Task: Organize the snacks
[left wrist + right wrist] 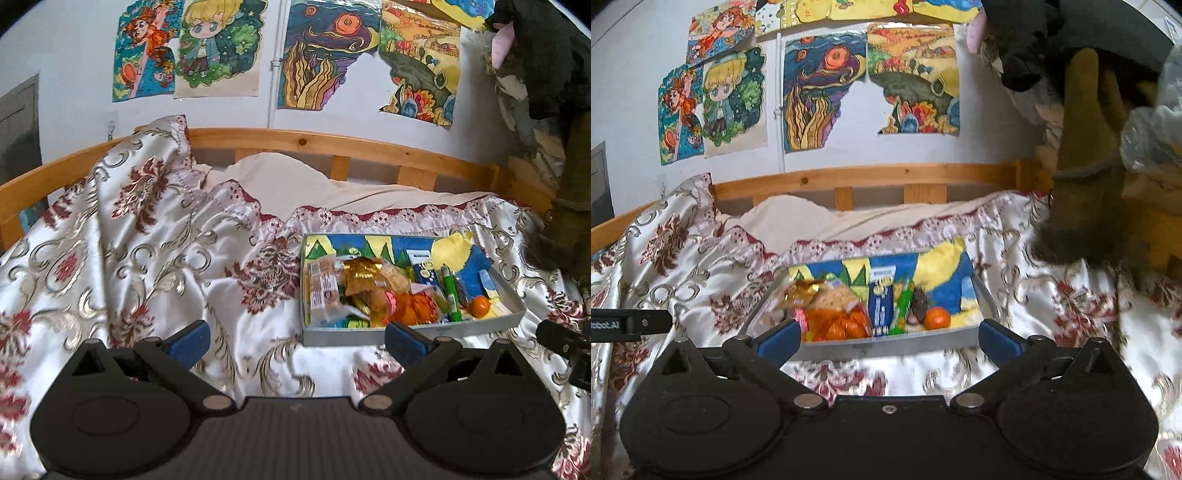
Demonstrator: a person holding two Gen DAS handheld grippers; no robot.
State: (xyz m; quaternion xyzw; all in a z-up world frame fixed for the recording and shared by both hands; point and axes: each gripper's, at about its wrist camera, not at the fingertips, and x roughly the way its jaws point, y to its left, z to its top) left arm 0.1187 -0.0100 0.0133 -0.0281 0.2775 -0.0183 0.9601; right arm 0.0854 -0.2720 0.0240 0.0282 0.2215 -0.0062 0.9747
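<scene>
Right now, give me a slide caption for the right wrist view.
Open right gripper faces a grey tray of snacks on a floral bedspread.

You're looking at a shiny white bedspread (155, 236) with dark red flowers and gold swirls, a grey-sided tray (343, 336) lined in blue, yellow and green, with an orange fruit (480, 306), a green pen (451, 295) and gold wrappers (360, 273), plus blue gripper pads (779, 341).
</scene>
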